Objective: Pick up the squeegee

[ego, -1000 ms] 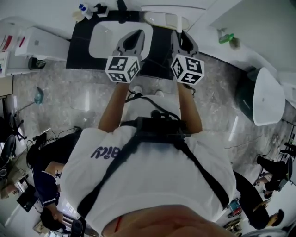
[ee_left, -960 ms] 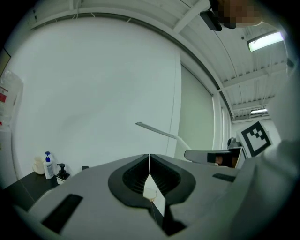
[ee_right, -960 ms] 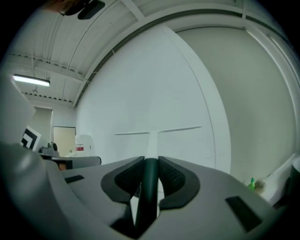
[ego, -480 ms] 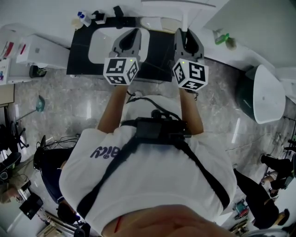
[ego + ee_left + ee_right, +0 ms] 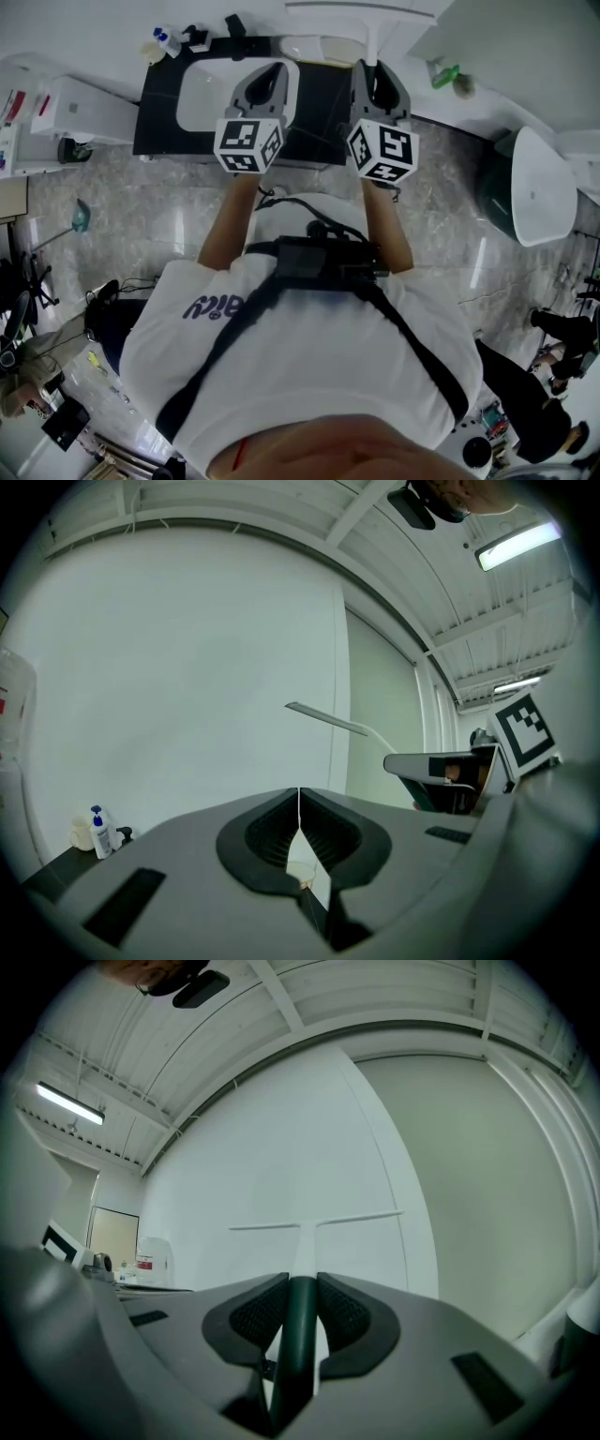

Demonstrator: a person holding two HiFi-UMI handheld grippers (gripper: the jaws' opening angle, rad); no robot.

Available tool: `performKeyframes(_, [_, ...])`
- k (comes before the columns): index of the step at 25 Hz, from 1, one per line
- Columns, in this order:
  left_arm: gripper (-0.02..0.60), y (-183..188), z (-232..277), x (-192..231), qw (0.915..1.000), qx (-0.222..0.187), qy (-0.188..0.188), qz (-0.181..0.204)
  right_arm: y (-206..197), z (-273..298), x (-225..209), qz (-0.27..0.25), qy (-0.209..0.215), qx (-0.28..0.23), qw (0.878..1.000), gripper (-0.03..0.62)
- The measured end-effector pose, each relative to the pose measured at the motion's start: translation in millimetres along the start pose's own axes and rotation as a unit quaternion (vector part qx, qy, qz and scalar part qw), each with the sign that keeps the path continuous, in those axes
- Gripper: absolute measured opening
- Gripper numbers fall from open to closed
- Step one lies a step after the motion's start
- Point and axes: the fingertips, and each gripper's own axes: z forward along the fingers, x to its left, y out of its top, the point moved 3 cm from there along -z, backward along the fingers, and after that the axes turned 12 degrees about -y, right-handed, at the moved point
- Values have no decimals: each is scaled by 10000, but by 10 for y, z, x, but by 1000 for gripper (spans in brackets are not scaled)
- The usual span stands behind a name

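1. The left gripper (image 5: pixel 299 808) has its jaws closed together with nothing between them. In the head view it appears over the white basin (image 5: pixel 202 94).
2. The right gripper (image 5: pixel 302 1312) grips the squeegee (image 5: pixel 306 1246) by its dark green handle, the jaws partly apart around it.
3. The squeegee is in the air, its white blade crosswise before the wall.

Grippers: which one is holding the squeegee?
The right gripper, clamped on the squeegee by its dark green handle; the left gripper is shut on nothing.
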Motion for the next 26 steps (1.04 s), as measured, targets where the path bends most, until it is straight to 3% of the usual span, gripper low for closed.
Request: performKeyframes(26, [11,-73,52,-165,9996,71,-284,-14,-93,-48,88,-145,-26,108,9998,103])
